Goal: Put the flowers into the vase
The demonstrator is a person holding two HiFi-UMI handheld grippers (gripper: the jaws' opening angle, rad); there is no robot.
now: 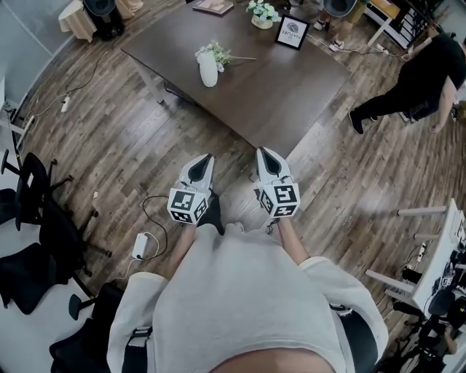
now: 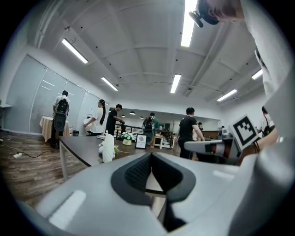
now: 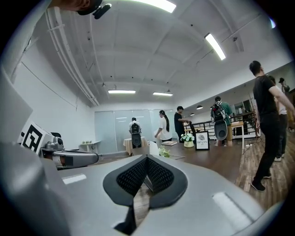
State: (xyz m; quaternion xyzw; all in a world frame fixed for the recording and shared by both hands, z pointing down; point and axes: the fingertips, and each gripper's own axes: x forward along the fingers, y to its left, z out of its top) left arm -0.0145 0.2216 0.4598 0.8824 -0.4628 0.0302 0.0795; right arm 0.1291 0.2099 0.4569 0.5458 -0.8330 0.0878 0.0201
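A white vase [image 1: 208, 68] stands on the dark brown table [image 1: 269, 95], with a sprig of white flowers [image 1: 218, 52] lying right behind it, stem to the right. In the left gripper view the vase [image 2: 108, 148] shows at the table's near end; in the right gripper view the flowers [image 3: 165, 152] peek above the jaws. My left gripper [image 1: 206, 161] and right gripper [image 1: 263, 155] hang side by side over the wooden floor, short of the table's near corner. Both are shut and hold nothing.
A pot of white flowers [image 1: 262, 13] and a framed sign [image 1: 292, 33] stand at the table's far end. A person in black [image 1: 422, 76] walks at the right. Black office chairs [image 1: 36, 218] stand at the left; a power strip [image 1: 141, 245] and cables lie on the floor.
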